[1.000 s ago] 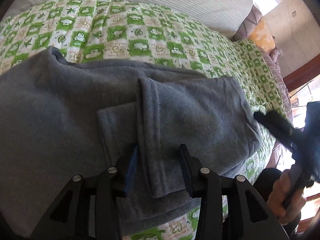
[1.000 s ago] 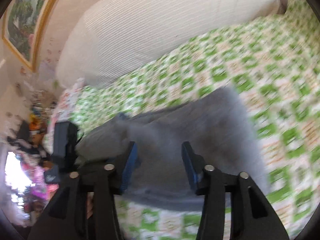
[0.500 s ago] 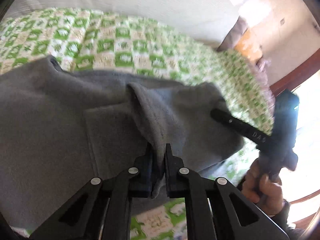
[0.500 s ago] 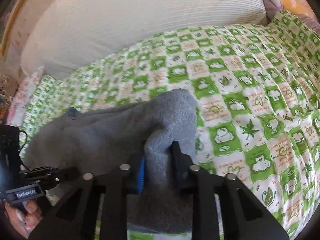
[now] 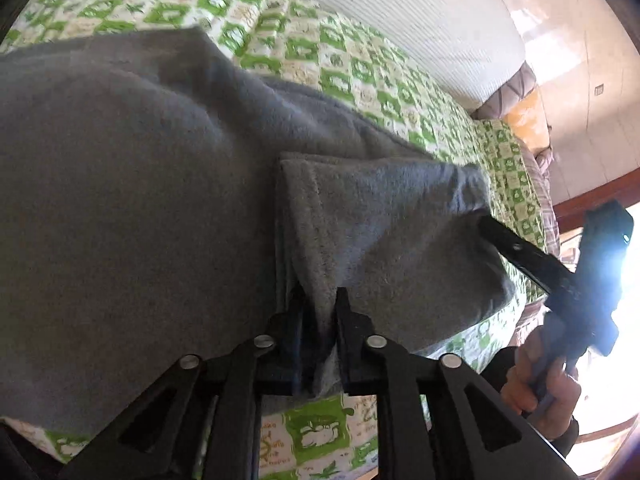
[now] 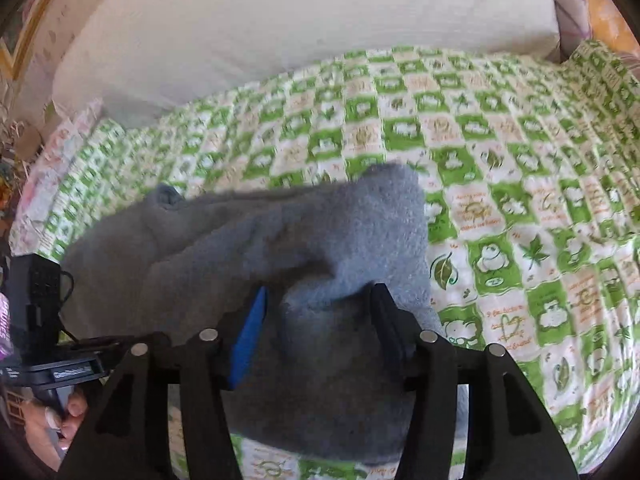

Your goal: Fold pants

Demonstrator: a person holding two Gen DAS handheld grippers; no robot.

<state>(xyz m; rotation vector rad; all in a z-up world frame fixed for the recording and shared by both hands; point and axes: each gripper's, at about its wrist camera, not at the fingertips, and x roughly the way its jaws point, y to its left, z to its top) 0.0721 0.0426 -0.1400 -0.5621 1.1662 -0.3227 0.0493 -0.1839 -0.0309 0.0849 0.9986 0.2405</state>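
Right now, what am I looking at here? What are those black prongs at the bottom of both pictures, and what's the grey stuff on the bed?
There is no robot: a person holds a hand tool in each hand, each with two fingers and a wide-angle camera looking along them. One picture comes from the left gripper, the other from the right gripper. The grey stuff is a pair of fleece pants, partly folded, lying on a green checked bedspread with a white bolster behind. Each tool pinches the pants near an edge. In the left picture you can also see the person's right hand.
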